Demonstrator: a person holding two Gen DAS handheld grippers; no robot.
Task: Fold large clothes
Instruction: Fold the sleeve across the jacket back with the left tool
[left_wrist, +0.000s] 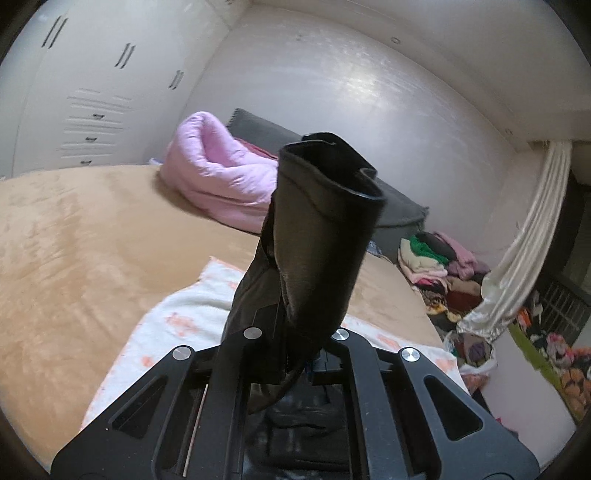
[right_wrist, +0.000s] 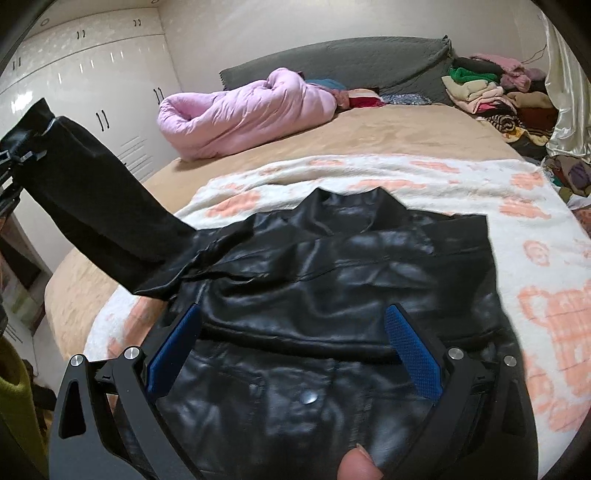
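The black jacket (right_wrist: 332, 280) lies on a white and pink blanket (right_wrist: 517, 206) on the bed (right_wrist: 369, 129). Its sleeve (left_wrist: 317, 236) is lifted up, pinched in the closed left gripper (left_wrist: 284, 354), and hides the tips. The right gripper (right_wrist: 295, 347) hangs wide open over the jacket, holding nothing. The near hem is cut off.

Bed (right_wrist: 258, 155) with tan plush cover, several items resting on it.

A white blanket with peach pattern (right_wrist: 461, 192) is spread across the near part; a black leather jacket (right_wrist: 332, 266) lies on that blanket. A rolled pink quilt (right_wrist: 240, 110) sits near the grey headboard cushion (right_wrist: 332, 59). Stacked folded clothes (right_wrist: 480, 88) occupy the far right corner.
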